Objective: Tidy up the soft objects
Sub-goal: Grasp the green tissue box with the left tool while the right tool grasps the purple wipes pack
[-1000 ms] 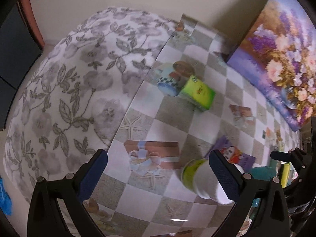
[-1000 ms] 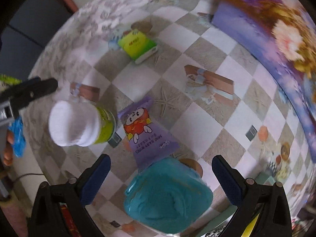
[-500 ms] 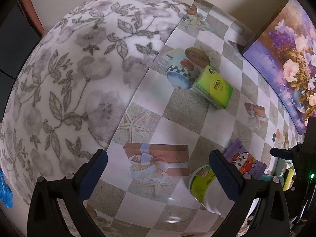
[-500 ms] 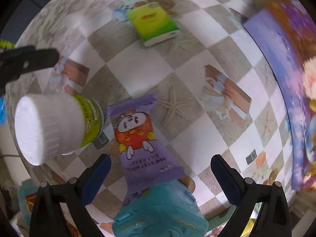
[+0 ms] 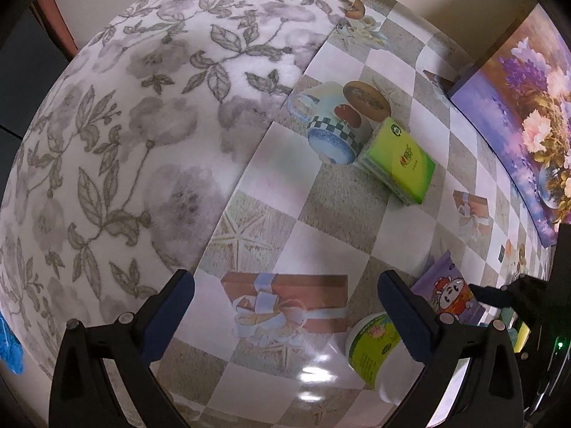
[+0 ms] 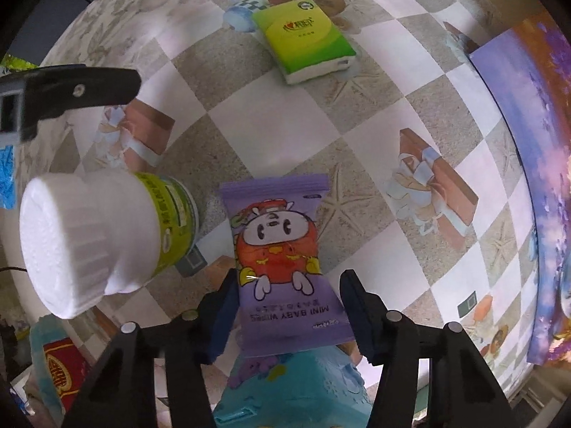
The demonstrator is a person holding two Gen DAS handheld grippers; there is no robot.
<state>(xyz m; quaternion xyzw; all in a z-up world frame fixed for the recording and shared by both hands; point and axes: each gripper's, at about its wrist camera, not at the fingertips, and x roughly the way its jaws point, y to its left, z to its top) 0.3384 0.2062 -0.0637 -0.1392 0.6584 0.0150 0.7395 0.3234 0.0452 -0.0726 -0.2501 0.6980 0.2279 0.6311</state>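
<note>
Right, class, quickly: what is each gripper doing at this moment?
Left gripper: open, holding nothing, above the checked tablecloth.
Right gripper: fingers on both sides of the purple baby-wipes packet; whether it is gripped cannot be told.

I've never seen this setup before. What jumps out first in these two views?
The purple baby-wipes packet with its cartoon face, lying between the fingers of the right tool, grabs the eye. To its left lies a white-capped jar with a green label, and farther back on the checkered tablecloth lies a bright green tissue pack.
</note>
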